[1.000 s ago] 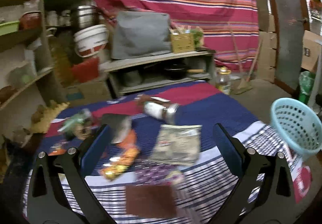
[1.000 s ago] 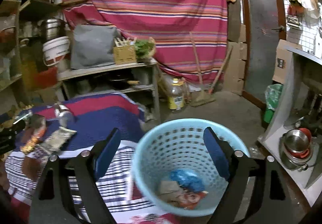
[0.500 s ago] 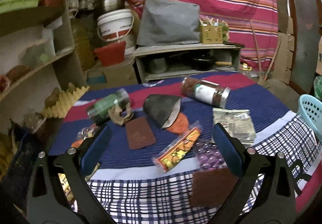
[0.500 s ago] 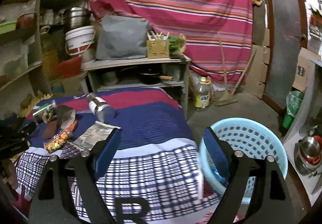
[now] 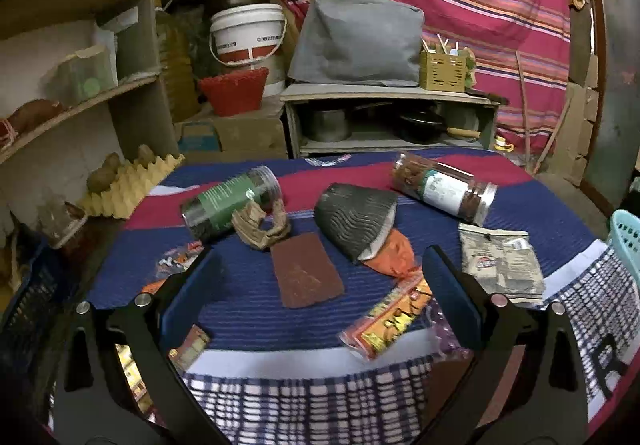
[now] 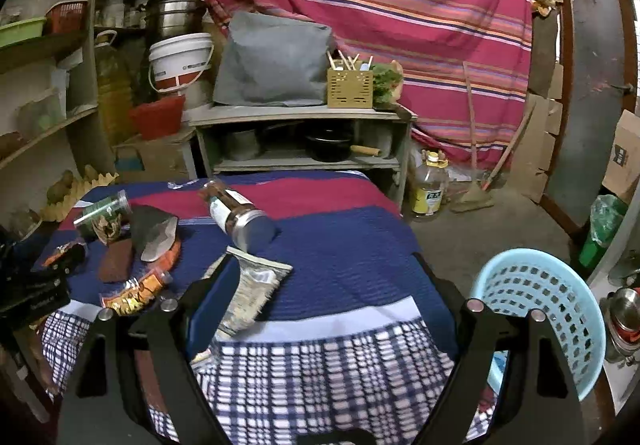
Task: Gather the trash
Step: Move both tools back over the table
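While both of my grippers, left [image 5: 320,293] and right [image 6: 324,297], hang spread and empty over the table [image 6: 340,265], the trash lies loose on it, wrapper [image 5: 386,319] nearest the left, because the basket [image 6: 552,309] waits off its right edge.

Two clear jars lie on the cloth: one green-labelled [image 5: 230,203], one white-labelled [image 5: 444,189]. Two brown flat pads show, one [image 5: 306,275] whole, the other [image 5: 452,385] partly hidden. One light-blue basket [image 6: 548,305] stands beside the table.
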A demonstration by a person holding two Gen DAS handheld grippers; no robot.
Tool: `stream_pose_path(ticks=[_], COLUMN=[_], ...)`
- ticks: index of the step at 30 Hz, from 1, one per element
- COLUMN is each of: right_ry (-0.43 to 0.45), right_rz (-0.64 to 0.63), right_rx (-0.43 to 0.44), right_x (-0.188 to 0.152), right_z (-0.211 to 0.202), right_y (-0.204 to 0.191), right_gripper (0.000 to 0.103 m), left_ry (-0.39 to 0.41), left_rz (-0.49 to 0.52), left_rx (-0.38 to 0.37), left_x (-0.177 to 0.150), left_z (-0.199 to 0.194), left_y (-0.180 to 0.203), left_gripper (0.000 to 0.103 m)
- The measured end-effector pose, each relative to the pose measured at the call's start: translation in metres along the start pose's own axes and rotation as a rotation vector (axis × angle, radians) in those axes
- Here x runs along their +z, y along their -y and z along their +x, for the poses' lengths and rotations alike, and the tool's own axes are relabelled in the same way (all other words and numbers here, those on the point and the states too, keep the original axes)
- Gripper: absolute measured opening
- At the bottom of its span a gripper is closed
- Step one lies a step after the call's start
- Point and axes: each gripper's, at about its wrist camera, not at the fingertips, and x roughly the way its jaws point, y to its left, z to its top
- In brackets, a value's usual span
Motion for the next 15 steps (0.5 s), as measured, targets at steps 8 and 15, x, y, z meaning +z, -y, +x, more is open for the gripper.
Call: stream_pose_path(ticks=[8, 15], right_ry=[-0.027, -0.054], right_rz=[0.037, -0.04], right_rx=[0.019, 0.035], right_x=[0.003, -0.012], right_z=[0.024, 0.042], right_y=[-0.015, -0.031], right_gripper=[0.086, 0.087], left_ry=[-0.082, -0.126], left_rz=[0.023, 0.018], left_rx=[-0.031, -0.032], left_x=[-0.003, -0.008], left_z=[0.02, 0.032], left_y=[-0.007, -0.011], left_gripper=[0.097, 0.097])
